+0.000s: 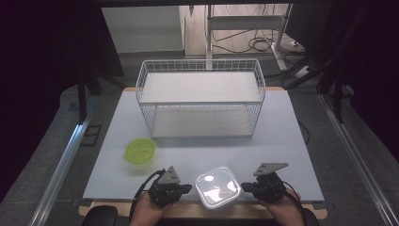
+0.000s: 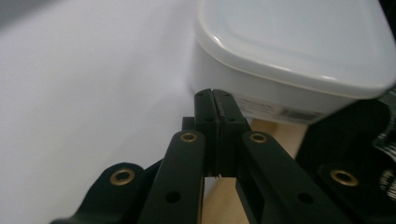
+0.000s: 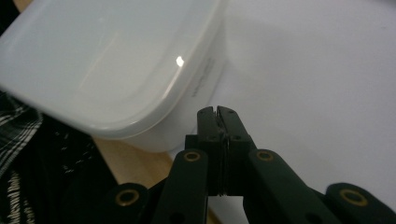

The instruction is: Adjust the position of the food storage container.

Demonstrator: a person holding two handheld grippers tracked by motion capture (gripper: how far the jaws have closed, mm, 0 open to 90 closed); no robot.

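A white lidded plastic container (image 1: 217, 186) sits at the table's front edge, between my two grippers. My left gripper (image 1: 187, 188) is just left of it, jaws shut with nothing between them. In the left gripper view the closed tips (image 2: 214, 94) stand right below the container (image 2: 289, 51) side wall. My right gripper (image 1: 245, 187) is just right of the container, its jaws also shut and empty. In the right gripper view its tips (image 3: 217, 112) are close beside the container (image 3: 112, 65) wall, by a printed label. Whether either gripper touches the container I cannot tell.
A white wire basket (image 1: 201, 98) with two levels stands at the back middle of the pale table (image 1: 282, 136). A small yellow-green bowl (image 1: 139, 151) sits front left, behind my left gripper. The table's wooden front edge (image 1: 207, 210) runs right under both hands.
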